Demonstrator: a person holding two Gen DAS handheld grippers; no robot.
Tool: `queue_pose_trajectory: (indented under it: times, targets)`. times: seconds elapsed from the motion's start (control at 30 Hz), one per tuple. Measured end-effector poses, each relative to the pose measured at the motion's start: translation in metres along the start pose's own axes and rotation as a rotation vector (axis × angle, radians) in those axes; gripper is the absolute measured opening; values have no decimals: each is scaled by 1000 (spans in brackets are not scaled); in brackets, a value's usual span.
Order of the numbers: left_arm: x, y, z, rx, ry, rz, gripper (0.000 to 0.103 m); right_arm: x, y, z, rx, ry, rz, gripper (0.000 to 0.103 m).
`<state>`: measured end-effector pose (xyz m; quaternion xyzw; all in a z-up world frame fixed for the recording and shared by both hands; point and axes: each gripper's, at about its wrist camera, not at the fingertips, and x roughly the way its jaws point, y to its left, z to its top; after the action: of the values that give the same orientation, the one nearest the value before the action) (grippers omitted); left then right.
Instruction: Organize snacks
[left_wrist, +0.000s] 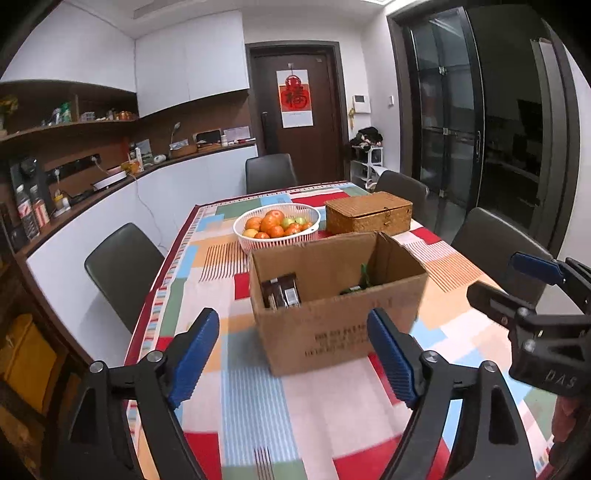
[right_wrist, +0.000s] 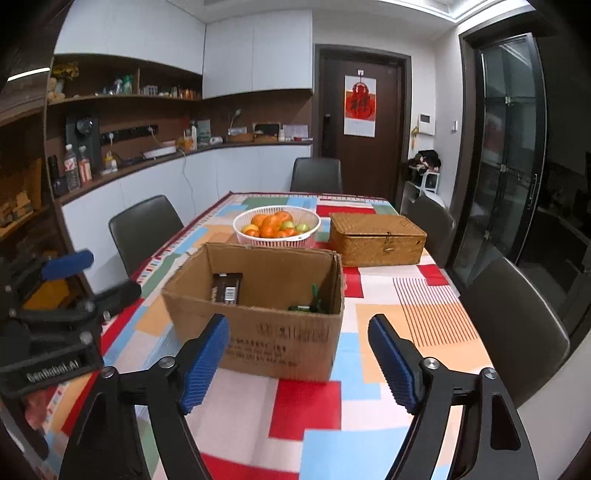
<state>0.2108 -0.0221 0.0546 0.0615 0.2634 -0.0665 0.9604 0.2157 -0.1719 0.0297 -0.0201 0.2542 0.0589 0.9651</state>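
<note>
box (right_wrist: 258, 314) L side in R view, maybe green packet (right_wrist: 314, 301)

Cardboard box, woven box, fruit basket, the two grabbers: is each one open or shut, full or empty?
cardboard box: open, snack packets inside
woven box: lid shut
fruit basket: holds fruit
left gripper: open, empty
right gripper: open, empty
door: shut
</note>
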Motion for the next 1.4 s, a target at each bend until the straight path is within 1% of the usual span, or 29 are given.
queue_pose_trajectory:
  times: [0.07,0.17,0.27,0.33,0.47,0.57,0.63,0.8,0.93,1.07,1.4]
  targets:
    - [-17,1,-10,-23,-12,14,85,-15,0,-7,13,-15,0,81]
    - [-40,1,-23,-49,-31,21,89,-36,5,-19,8,-32,-21,82]
    - [-60,0,-33,-54,-52,39,92,-56,9,-32,4,-50,-30,86]
    - [-69,-1,-38,-58,-60,43,96,-68,13,-39,5,-56,-21,86]
    - [-84,-2,-45,-63,-73,42,98,-85,17,-52,5,-65,-23,88]
    - [-96,-4,-50,-60,-84,44,102,-96,18,-61,18,-71,-28,89]
    - [-101,-5,-53,-54,-89,42,103,-102,18,-65,27,-74,-27,89]
    - [-113,-8,-61,-49,-89,47,103,-114,17,-75,29,-71,-35,89]
    - [-116,-8,-66,-73,-62,13,103,-123,17,-80,24,-78,-56,89]
    - [-119,-7,-65,-75,-78,32,103,-129,19,-81,21,-79,-69,89]
    - [-128,-5,-70,-72,-96,48,103,-135,21,-78,17,-89,-69,89]
